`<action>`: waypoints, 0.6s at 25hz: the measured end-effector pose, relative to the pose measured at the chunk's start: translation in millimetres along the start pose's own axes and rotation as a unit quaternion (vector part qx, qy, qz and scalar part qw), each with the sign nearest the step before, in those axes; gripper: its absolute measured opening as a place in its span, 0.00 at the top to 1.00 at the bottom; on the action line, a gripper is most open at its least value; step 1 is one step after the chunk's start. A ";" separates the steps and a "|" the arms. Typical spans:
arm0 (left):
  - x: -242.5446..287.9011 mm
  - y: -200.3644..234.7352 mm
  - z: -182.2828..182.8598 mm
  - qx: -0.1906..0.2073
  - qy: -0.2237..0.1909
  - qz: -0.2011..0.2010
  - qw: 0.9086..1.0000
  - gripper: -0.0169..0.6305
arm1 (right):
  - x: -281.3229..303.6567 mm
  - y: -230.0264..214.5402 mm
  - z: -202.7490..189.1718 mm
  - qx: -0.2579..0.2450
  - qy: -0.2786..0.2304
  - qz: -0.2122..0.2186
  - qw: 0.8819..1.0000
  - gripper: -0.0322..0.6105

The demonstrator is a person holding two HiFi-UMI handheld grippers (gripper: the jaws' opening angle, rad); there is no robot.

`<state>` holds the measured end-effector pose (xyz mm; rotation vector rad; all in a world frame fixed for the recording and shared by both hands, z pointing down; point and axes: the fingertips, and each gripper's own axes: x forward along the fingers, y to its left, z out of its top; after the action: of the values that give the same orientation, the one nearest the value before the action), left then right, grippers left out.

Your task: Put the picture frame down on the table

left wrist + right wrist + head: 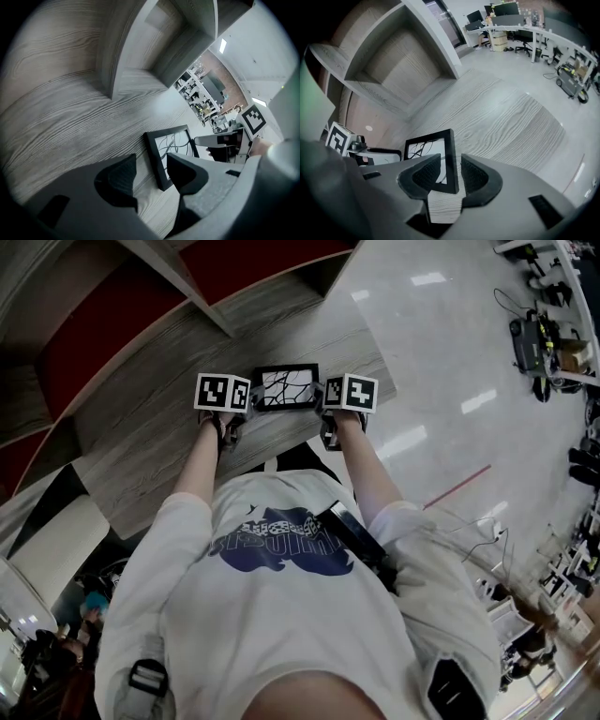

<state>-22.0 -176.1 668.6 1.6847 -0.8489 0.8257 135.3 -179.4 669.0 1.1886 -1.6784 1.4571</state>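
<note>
The black picture frame (284,387), with a white branch-pattern print, lies flat on the grey wood-grain table (159,437), between the two grippers. My left gripper (249,401) is at its left edge. In the left gripper view the left gripper (152,160) is open, its jaws astride the frame (171,138) edge, with the left pad well clear of it. My right gripper (324,401) is at the right edge. In the right gripper view the right gripper (451,160) straddles the frame (424,145) rim, with a small gap at each pad.
Grey shelf dividers (216,306) and open cubbies (398,61) rise just behind the frame. The table ends to the right at a shiny pale floor (450,352). Equipment (539,338) stands far off on that floor, and office desks (520,21) stand beyond it.
</note>
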 end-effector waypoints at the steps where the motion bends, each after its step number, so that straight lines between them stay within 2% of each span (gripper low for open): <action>1: -3.2 0.4 1.3 0.000 -0.007 0.000 1.000 0.66 | -4.8 0.3 1.5 0.006 -0.009 0.002 1.000 0.75; 4: -22.9 -2.5 14.4 0.013 -0.056 0.006 0.998 0.66 | -29.7 8.0 14.0 0.020 -0.065 0.020 0.997 0.75; 6: -46.2 -11.0 32.8 0.038 -0.121 0.015 0.992 0.66 | -55.2 20.0 28.7 0.020 -0.131 0.038 0.990 0.75; 7: -61.0 -18.2 43.5 0.056 -0.161 0.020 0.985 0.66 | -70.2 27.4 36.8 0.015 -0.170 0.046 0.984 0.77; 10: -110.4 -46.7 71.3 0.121 -0.278 0.027 0.953 0.68 | -118.6 53.5 59.0 -0.021 -0.288 0.048 0.956 0.88; 13: -147.7 -78.4 84.9 0.178 -0.350 0.008 0.920 0.69 | -162.7 78.5 72.0 -0.089 -0.382 0.024 0.920 0.90; 15: -170.2 -98.6 89.7 0.214 -0.390 0.002 0.895 0.70 | -188.9 91.1 75.4 -0.142 -0.433 -0.008 0.890 0.90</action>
<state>-15.1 -216.9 456.5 2.4739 -1.2629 0.3138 138.3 -209.5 448.3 1.8093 -2.3261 0.6140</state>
